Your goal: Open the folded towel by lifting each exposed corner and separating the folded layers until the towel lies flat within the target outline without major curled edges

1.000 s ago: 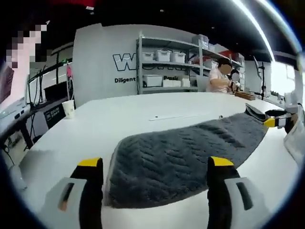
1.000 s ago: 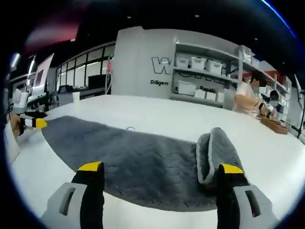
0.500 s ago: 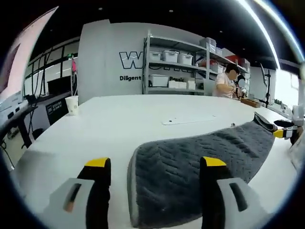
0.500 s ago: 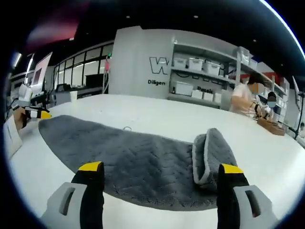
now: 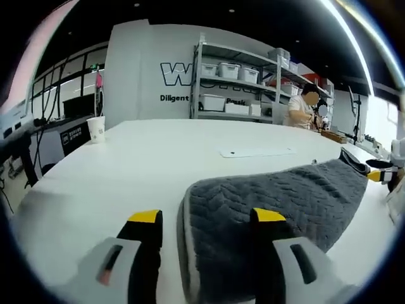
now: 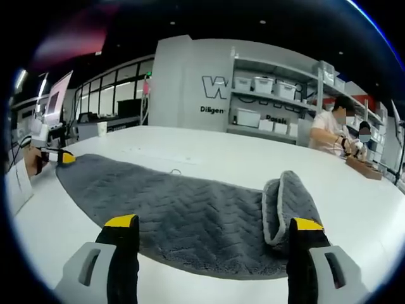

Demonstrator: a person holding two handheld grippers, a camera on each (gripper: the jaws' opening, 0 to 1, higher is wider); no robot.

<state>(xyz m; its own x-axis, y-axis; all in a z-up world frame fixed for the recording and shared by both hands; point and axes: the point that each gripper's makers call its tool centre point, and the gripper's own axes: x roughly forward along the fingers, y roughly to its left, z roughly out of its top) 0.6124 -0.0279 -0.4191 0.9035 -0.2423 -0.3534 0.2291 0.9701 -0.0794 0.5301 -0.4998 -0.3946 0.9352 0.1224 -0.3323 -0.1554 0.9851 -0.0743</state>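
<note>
Both grippers are addressing opposite ends of the grey towel (image 6: 183, 215), which is lying stretched long across the white table (image 5: 158, 152). In the left gripper view, the left gripper (image 5: 205, 218) is standing with its jaws spread, and the towel's near end is lying between them, its pale edge just inside the left jaw and the right jaw over the cloth; whether either tip is touching the towel cannot be told. In the right gripper view, the right gripper (image 6: 215, 223) is also spread, empty, and is hovering just short of the towel's near edge, with a folded-over flap (image 6: 285, 202) rising ahead of its right jaw.

The step in hand appears to be the taking of end corners for spreading. The next move probably calls for the right gripper to be pinching that flap's free edge and laying it outward, while the left is closing on its end.

No target outline is making itself out on the table. The towel's nearest edge is cut off behind the jaws in both views. Each opposite gripper is showing small and blurred at the towel's far end.
</note>
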